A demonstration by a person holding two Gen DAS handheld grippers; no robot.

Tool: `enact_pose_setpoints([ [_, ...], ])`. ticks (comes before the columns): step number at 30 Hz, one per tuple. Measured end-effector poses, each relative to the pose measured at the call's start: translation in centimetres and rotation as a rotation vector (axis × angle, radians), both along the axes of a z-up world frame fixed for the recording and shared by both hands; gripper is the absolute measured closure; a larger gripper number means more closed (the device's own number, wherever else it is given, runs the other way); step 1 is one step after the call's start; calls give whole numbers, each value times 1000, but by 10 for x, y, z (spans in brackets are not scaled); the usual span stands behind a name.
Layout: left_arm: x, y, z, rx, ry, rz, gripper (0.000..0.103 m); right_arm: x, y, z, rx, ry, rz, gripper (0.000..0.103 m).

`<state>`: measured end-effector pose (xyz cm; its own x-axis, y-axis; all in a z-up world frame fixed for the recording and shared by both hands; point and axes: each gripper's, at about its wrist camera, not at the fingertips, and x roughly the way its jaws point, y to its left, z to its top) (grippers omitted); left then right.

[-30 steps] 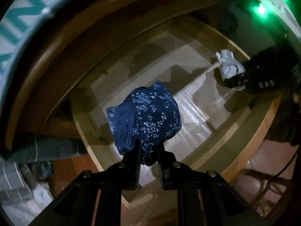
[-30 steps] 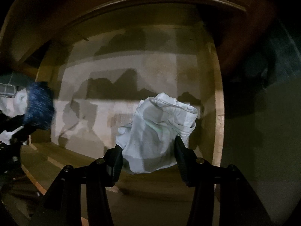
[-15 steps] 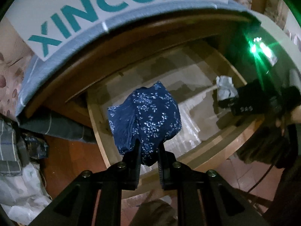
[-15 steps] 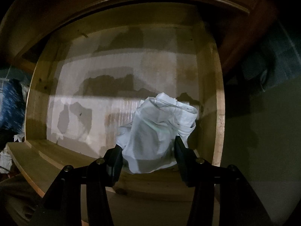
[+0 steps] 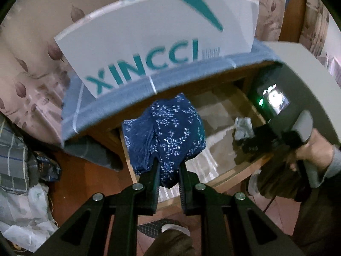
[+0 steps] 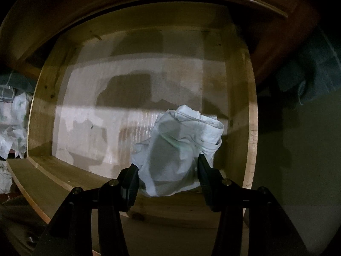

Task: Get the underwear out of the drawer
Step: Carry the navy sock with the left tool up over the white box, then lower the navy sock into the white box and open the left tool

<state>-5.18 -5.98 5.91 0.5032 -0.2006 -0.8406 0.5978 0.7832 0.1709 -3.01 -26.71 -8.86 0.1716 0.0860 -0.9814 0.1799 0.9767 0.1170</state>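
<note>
The left claw (image 5: 168, 170) was clamped tight on the navy floral underwear (image 5: 166, 136), and the bundle hung above the open wooden drawer (image 5: 232, 176), clear of the drawer's floor. Behind the drawer, a white box lettered XINCCI (image 5: 157, 42) sat on a grey-blue cloth (image 5: 100, 111). Off toward the drawer's right end, a hand (image 5: 313, 151) gripped the handle of the other tool, whose small screen (image 5: 277, 102) glowed. Down inside the drawer, the right claw (image 6: 168, 170) was squeezed onto the white underwear (image 6: 181, 149), both pads pressing into the fabric. That white bundle sat near the drawer's right wall (image 6: 251, 115), close to the front board; whether it touched the floor couldn't be made out.
</note>
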Motion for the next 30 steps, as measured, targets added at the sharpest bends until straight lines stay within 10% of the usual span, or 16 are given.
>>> enact_pose_setpoints([
  [18, 42, -8, 153, -137, -191, 75, 88, 2, 1, 1, 8, 7, 9, 56],
  [30, 129, -57, 169, -145, -169, 129, 88, 1, 4, 1, 17, 11, 10, 56],
])
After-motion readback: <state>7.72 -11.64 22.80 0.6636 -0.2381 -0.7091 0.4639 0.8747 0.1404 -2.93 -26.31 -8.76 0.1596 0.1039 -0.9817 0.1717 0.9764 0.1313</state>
